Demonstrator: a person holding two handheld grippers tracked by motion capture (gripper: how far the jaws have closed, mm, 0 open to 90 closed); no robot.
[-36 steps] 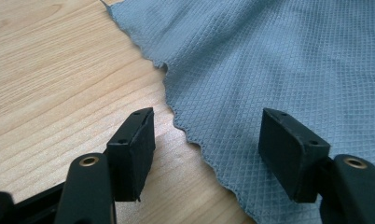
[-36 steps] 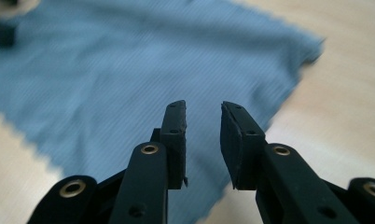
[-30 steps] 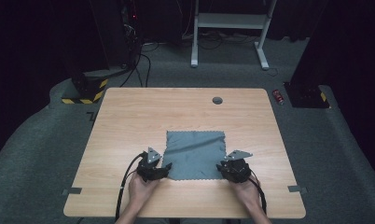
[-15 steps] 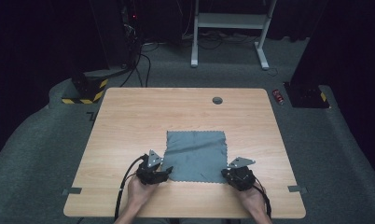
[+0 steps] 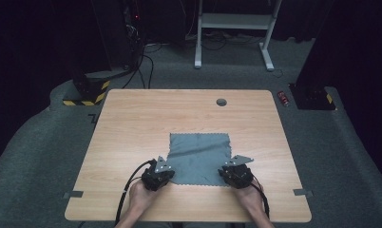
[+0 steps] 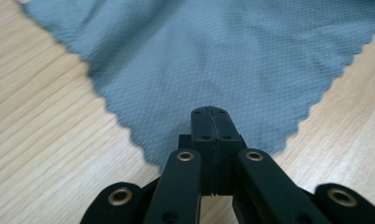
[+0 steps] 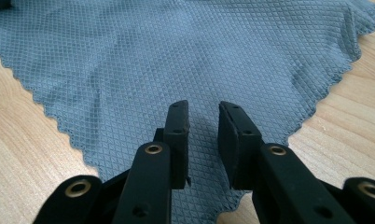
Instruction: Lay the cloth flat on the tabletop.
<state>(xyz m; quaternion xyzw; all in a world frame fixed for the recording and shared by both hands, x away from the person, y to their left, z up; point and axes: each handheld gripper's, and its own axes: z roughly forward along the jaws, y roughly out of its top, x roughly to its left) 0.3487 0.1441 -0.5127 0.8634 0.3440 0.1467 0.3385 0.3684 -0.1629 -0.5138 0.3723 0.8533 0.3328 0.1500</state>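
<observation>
A grey cloth (image 5: 198, 156) with a zigzag edge lies flat on the wooden table (image 5: 132, 123). My left gripper (image 5: 169, 176) sits at the cloth's near left corner. In the left gripper view its jaws (image 6: 209, 112) have just been closing and now stand pressed together over that corner of the cloth (image 6: 223, 56), whose tip is hidden beneath them. My right gripper (image 5: 225, 174) sits at the near right corner. Its jaws (image 7: 204, 109) have just been opening and stand a little apart above the cloth (image 7: 176, 56), which lies flat between them.
A round grommet (image 5: 221, 102) sits in the table's far side. Tape strips (image 5: 72, 194) mark the near edges. On the carpet beyond stand a white desk frame (image 5: 232, 28), a yellow-and-black striped base (image 5: 84, 97) and a small red object (image 5: 284, 98).
Both hands keep almost the same place at the cloth's near corners. The cloth lies as it did before.
</observation>
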